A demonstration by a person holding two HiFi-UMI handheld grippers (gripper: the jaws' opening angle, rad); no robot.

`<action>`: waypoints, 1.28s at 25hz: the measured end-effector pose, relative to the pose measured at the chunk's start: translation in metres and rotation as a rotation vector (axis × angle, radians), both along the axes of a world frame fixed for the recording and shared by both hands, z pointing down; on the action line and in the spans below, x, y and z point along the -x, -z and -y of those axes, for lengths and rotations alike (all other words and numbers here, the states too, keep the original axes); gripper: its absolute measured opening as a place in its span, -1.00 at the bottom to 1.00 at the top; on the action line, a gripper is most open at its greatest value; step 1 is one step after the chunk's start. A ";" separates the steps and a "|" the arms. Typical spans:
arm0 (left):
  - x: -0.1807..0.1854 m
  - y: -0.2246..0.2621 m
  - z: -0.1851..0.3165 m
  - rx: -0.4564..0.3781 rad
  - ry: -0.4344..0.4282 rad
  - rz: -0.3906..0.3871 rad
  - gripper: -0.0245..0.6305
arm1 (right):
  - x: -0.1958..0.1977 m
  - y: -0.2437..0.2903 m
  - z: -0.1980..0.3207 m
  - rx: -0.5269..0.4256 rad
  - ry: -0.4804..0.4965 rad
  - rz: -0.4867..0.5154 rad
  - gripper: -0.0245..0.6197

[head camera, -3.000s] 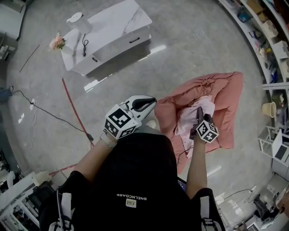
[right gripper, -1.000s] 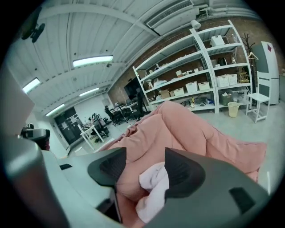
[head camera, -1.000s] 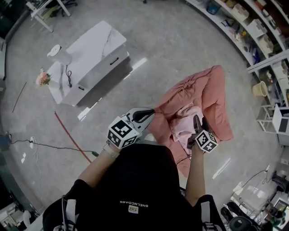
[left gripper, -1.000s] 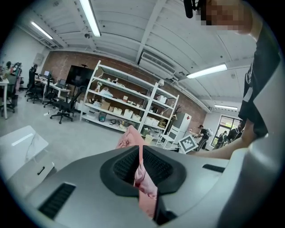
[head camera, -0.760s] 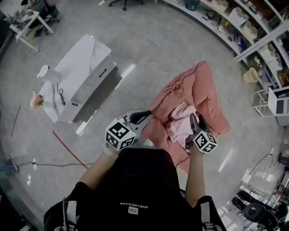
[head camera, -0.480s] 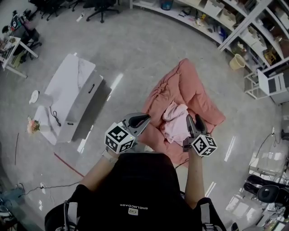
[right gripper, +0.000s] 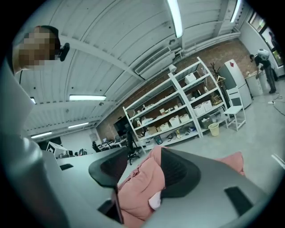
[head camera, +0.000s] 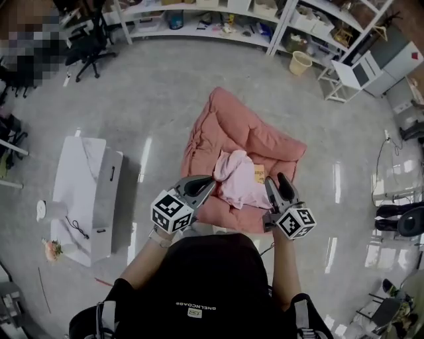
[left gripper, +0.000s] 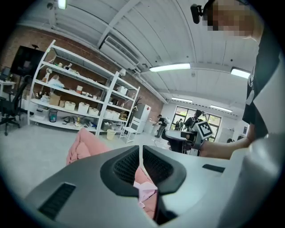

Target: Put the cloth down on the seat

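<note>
The seat [head camera: 232,132] is a salmon-pink cushion on the floor, seen mid-frame in the head view. A pale pink cloth [head camera: 238,182] lies crumpled on its near part. My left gripper [head camera: 211,180] is shut, its tip at the cloth's left corner, and nothing shows between its pads. My right gripper [head camera: 278,182] stands open just right of the cloth. In the left gripper view the left gripper [left gripper: 140,164] shows only a thin slit, with the cloth [left gripper: 147,193] below and the seat [left gripper: 82,144] beyond. In the right gripper view the right gripper [right gripper: 147,167] frames the seat [right gripper: 138,187] and a bit of cloth [right gripper: 155,201].
A low white table [head camera: 83,192] stands on the floor at the left. Shelving [head camera: 199,20] with boxes runs along the far wall, with a pale bin [head camera: 300,63] and a white cabinet [head camera: 377,63] nearby. Office chairs [head camera: 86,46] stand far left.
The head view has swung round, so the seat, table and shelves sit elsewhere in the frame. The cloth stays on the seat. The left gripper's tip is now closer to the cloth.
</note>
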State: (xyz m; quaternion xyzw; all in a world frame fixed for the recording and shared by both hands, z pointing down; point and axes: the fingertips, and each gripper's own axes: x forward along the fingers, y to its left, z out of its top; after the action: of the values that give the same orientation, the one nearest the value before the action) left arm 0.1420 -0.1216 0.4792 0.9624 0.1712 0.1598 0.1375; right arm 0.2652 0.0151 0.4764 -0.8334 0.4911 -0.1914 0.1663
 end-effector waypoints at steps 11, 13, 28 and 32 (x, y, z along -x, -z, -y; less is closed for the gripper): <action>-0.052 0.010 -0.092 -0.016 -0.267 0.002 -0.88 | 0.008 0.028 -0.113 0.006 -0.219 -0.075 -0.61; -0.058 0.010 -0.104 -0.015 -0.305 0.004 -0.88 | 0.011 0.027 -0.130 0.013 -0.261 -0.073 -0.62; -0.069 0.008 -0.153 -0.011 -0.477 0.008 -0.88 | 0.029 0.029 -0.182 0.043 -0.439 -0.100 -0.62; -0.068 0.008 -0.155 -0.013 -0.490 0.015 -0.88 | 0.030 0.029 -0.183 0.023 -0.450 -0.097 -0.62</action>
State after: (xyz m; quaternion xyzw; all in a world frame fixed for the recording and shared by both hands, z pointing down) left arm 0.2096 0.0338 0.4709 0.8919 0.3973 0.1965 0.0897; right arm 0.2356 0.1976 0.4474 -0.9320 0.2979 -0.1146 0.1717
